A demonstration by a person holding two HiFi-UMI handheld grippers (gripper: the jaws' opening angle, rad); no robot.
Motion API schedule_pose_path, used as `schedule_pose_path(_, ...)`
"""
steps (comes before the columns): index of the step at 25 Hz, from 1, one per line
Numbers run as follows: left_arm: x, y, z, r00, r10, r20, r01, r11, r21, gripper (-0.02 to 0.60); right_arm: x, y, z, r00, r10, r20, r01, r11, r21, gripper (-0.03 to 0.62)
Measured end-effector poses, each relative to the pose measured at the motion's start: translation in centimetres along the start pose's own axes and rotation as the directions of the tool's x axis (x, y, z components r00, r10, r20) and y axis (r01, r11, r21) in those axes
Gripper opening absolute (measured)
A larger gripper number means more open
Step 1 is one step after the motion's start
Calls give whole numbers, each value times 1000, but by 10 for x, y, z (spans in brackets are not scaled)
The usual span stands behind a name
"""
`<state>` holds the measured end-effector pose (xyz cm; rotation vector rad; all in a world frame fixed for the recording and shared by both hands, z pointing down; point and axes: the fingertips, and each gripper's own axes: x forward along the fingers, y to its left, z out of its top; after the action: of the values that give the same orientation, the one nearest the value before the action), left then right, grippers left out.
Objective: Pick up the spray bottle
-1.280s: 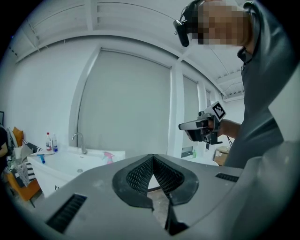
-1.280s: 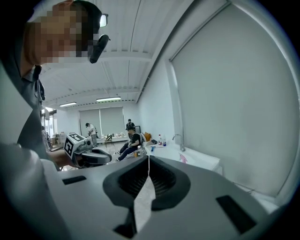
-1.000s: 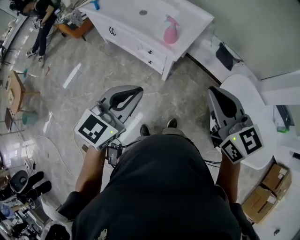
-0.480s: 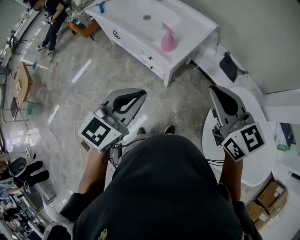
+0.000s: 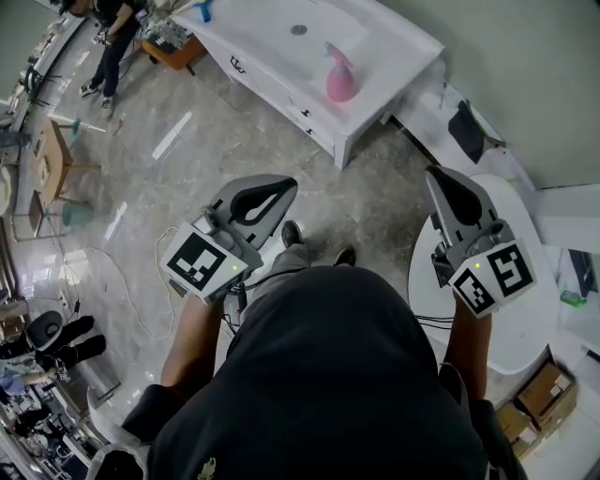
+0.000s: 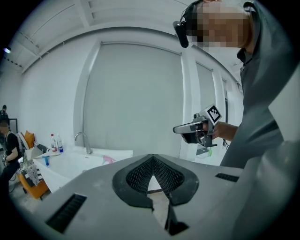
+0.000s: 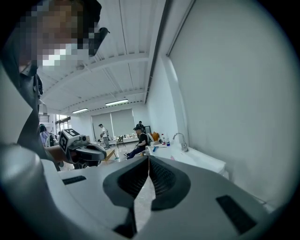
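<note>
Pointing toward the white desk, both tools are up in front of the person, who stands on the pale stone floor well short of it.

The left hand-held gripper has its jaws pressed together. Its own view shows the tips meeting with nothing caught between them. Same story for the right hand-held gripper: jaws closed tight and empty, its tip aimed toward the wall end of the desk. Each shows up in the other's camera, level and side by side, well apart from one another.

And the target? The pink spray bottle sits on the desk top, near the front edge and toward the wall end. It seems to stand on its base with the trigger head up. Neither tool touches it, and a wide stretch of open floor lies between them and the desk. From the left gripper view it is just a small pink sliver on the desk's surface.

Behind the bottle, a basin is sunk in the desk with its drain showing, and a curved tap rises at the back edge. Two small bottles stand at the desk's far end.

A round white table sits off the desk's wall end, under the right tool. A person stands beyond the desk's far end.
</note>
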<state>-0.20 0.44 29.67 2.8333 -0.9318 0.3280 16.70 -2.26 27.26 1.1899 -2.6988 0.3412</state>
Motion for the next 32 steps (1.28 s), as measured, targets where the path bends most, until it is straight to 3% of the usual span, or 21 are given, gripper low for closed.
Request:
schedule_pose_path(7, 4, 37, 11, 996, -88, 18, 87, 996, 31, 3, 23, 5, 13, 996, -85, 20, 84, 996, 21, 9)
schedule_pose_path(18, -14, 114, 14, 987, -160, 29, 158, 985, 64, 3, 85, 21, 34, 984, -175, 32, 174, 984, 25, 9)
schedule_pose_path(28, -26, 164, 6, 977, -206, 50, 202, 977, 70, 3, 134, 39, 41, 982, -190, -7, 190, 981, 23, 9)
schedule_pose_path(32, -12, 171, 4, 980, -195, 33, 194, 980, 32, 3, 147, 25, 38, 986, -167, -32, 167, 986, 25, 9)
